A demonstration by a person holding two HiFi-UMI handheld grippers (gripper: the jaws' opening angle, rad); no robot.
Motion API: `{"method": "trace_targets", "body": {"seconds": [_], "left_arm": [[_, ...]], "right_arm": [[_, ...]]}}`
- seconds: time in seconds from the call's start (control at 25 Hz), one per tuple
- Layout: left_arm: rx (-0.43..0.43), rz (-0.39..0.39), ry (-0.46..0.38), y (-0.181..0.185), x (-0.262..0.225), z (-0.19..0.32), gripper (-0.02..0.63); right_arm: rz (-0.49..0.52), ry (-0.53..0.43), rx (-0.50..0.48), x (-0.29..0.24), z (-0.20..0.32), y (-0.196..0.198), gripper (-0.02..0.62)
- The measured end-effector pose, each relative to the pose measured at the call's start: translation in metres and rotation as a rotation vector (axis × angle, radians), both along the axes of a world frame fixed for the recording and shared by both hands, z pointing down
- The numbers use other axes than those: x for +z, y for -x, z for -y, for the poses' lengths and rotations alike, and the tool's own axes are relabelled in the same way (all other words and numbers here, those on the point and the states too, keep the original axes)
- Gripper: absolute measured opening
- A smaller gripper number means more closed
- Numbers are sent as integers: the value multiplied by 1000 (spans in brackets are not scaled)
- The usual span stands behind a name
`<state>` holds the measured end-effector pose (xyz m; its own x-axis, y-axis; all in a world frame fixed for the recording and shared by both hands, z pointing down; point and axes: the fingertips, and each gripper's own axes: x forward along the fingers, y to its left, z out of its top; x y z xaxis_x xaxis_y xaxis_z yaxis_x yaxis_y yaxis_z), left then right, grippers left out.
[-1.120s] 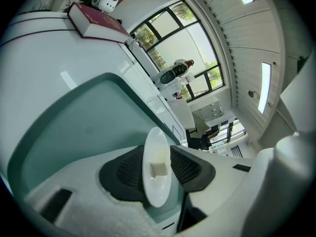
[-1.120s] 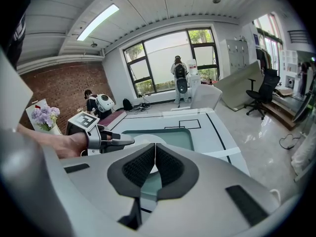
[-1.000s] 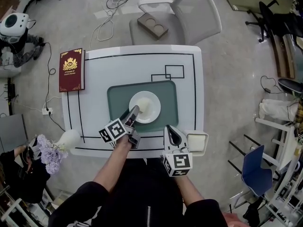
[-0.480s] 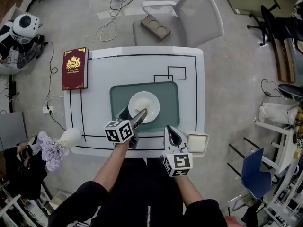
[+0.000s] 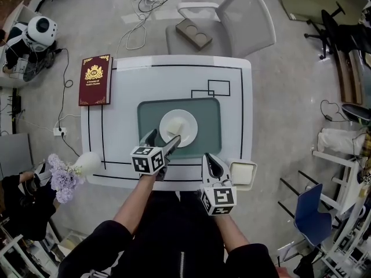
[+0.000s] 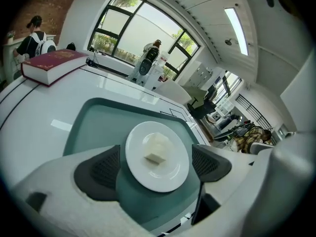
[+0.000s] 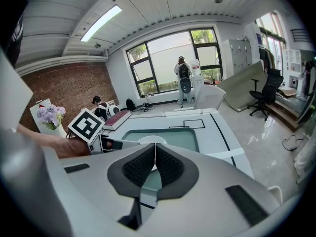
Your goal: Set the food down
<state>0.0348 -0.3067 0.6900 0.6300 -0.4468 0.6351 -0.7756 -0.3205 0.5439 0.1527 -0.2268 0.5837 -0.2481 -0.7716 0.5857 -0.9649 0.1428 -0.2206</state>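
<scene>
The left hand-held gripper [image 5: 164, 136] has just been opening its jaws, which stand wide and clear of the food cube [image 6: 157, 151] lying on the white plate [image 6: 173, 174]. The right hand-held gripper [image 5: 207, 156] is closed and empty. The setting-down looks done.

The white rectangular table top [image 5: 124, 97] looked glossy, with window glare on it. The teal placemat [image 5: 208, 126] was matt and smooth. The round white plate [image 6: 163, 176] had a glazed ceramic shine, the pale food cube [image 6: 157, 151] looked dull, and the dark red hardcover book [image 5: 95, 80] had shiny gold print.
</scene>
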Motion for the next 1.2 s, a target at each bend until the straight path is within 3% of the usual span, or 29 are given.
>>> {"method": "trace_targets", "body": {"seconds": [0.24, 0.48, 0.72, 0.8, 0.88, 1.04, 1.2], "left_arm": [[59, 46, -116, 4, -34, -13, 436], [105, 88, -301, 7, -89, -33, 434], [81, 144, -429, 15, -123, -52, 428], [79, 169, -469, 18, -133, -58, 371], [84, 189, -504, 21, -143, -67, 214], [83, 202, -559, 27, -159, -86, 15], [93, 168, -602, 31, -168, -105, 6]], "right_arm": [[9, -22, -28, -8, -10, 5, 11], [37, -60, -69, -23, -22, 13, 11], [40, -130, -143, -41, -26, 23, 11], [35, -147, -168, -45, -27, 27, 11], [41, -165, -171, -51, -29, 31, 11], [40, -195, -172, -63, -41, 39, 11], [8, -238, -181, -74, -51, 52, 11]]}}
